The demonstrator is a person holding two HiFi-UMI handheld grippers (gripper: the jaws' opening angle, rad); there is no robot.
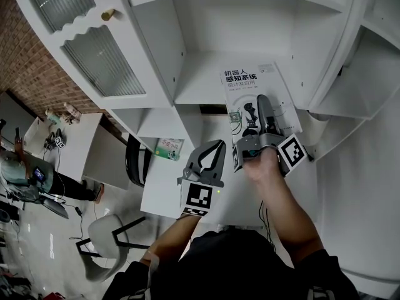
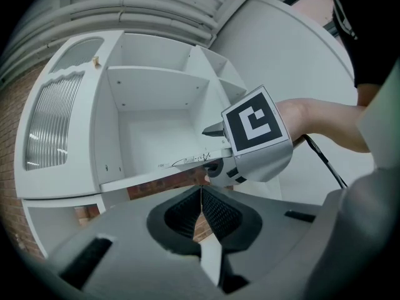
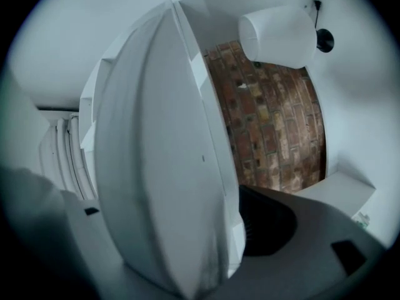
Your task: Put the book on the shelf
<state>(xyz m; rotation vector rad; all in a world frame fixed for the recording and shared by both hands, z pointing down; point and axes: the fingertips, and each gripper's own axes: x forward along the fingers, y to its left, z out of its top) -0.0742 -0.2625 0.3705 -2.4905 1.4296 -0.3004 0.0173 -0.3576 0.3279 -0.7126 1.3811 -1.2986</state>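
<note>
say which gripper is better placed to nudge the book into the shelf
Right, probably: the right gripper is open with the book between its jaws; the left gripper is shut, away from it.

You face a white shelf (image 1: 200,77) with ribbed glass doors (image 1: 103,61) on its left. Brick wall (image 1: 25,61) at far left, also showing behind the shelf. Left of you: white table (image 1: 70,147), grey chair (image 1: 106,233), glossy pale floor (image 1: 44,261). Light even, indoor.

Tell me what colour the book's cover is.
Book: white with black print; head view shows it best.
</note>
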